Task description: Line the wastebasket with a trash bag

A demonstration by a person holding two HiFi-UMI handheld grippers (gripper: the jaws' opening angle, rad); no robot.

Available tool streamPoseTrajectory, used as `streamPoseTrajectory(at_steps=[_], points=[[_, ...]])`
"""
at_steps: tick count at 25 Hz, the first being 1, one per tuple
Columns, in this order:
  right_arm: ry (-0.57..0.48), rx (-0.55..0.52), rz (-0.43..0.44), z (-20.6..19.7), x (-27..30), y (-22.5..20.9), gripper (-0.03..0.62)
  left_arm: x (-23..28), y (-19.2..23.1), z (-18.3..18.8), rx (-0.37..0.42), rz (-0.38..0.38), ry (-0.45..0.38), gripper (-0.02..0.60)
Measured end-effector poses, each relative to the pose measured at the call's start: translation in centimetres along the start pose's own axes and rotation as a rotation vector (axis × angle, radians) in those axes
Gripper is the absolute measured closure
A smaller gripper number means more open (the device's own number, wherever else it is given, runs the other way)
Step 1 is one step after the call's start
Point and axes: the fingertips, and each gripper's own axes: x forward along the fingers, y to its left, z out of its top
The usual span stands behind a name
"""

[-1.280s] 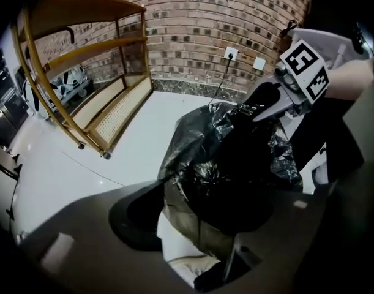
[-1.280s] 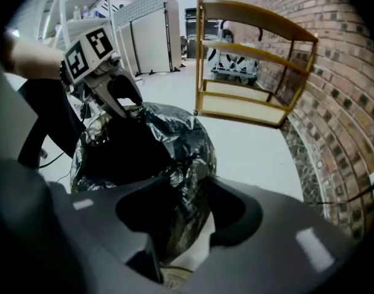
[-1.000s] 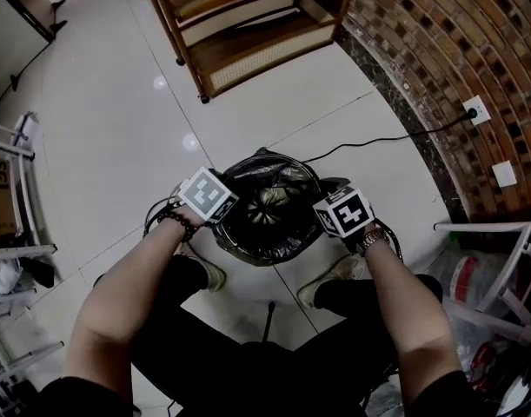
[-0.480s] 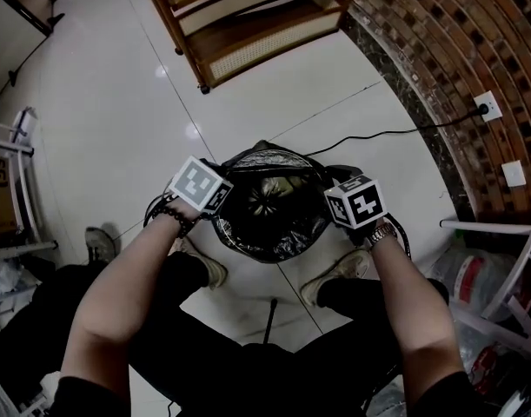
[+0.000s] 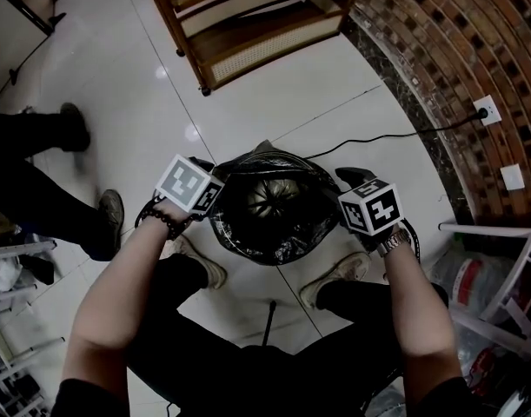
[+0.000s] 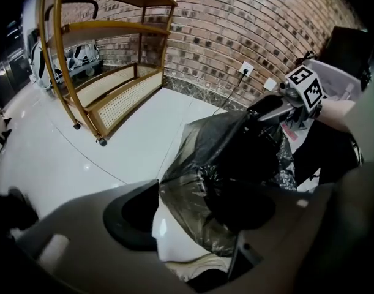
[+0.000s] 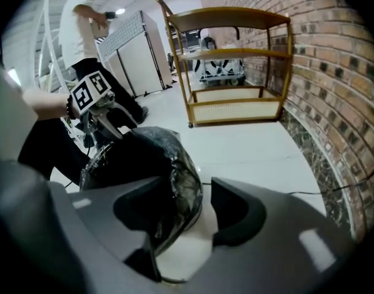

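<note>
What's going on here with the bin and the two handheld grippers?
A seated person works a gripper in each hand on opposite sides of a wastebasket standing on the floor between their feet. A black trash bag lines it, with its edge spread over the rim. The left gripper and right gripper each have bag film between their jaws, but both are opening, so the bag looks to be getting released.

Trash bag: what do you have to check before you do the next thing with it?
Black plastic trash bag covers the hidden wastebasket's rim where seen: ok.
Left gripper free of the bag: not ok; jaws opening, film between them.
Right gripper free: not ok; jaws opening, film between them.
Another person's dark shoe clear of the bag: ok.
Bag reaches the bottom: cannot tell.
</note>
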Motion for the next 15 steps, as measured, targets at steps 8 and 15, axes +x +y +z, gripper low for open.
streamPoseTrajectory(at_steps=[8, 15], points=[[0.023, -0.041, 0.022, 0.3, -1.7, 0.0, 0.325, -1.9, 0.1, 0.8, 0.043, 0.025, -0.009, 0.238], [-0.047, 0.01, 0.053, 1.8, -4.8, -0.8, 0.318, -2.7, -1.3, 2.2, 0.089, 0.015, -0.036, 0.236]])
